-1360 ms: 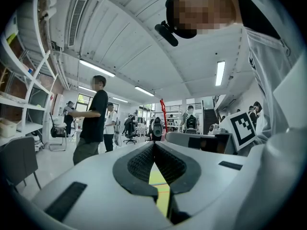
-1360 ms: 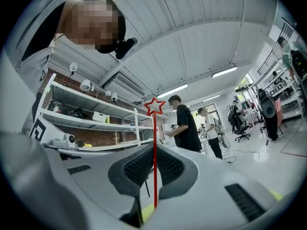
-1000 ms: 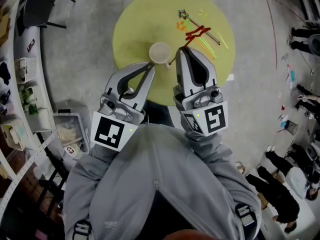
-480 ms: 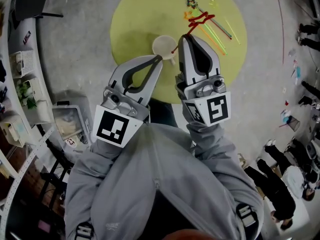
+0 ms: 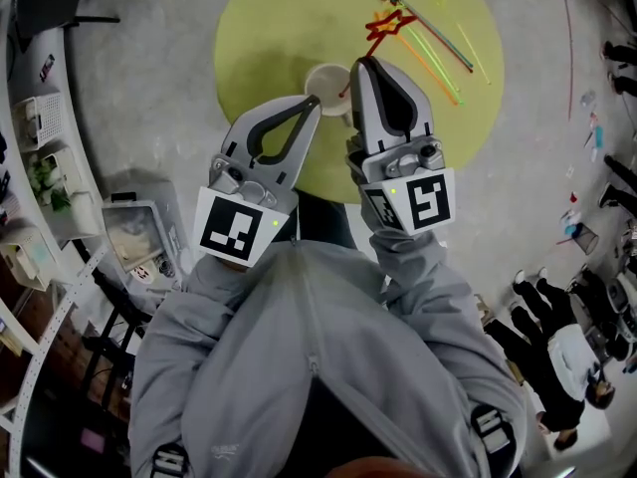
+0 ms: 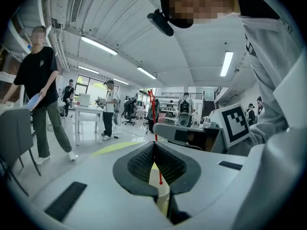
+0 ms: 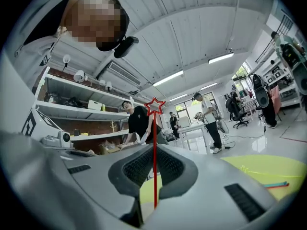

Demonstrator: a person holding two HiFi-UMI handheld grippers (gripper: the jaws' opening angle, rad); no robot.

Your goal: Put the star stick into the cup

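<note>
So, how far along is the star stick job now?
Done: the right tool grips the star stick. In hand: its lower end is at the mouth of the cup, with the left tool on the rim. Left: lower it in and release.

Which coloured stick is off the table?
The red star stick, clamped in the right gripper; the other sticks lie flat on the yellow table.

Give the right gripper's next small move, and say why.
Probably lower the right gripper a little while nudging it toward the cup's middle. Its jaws are shut on the star stick, whose lower end appears to sit at the right rim of the cup, not yet clearly inside.
</note>
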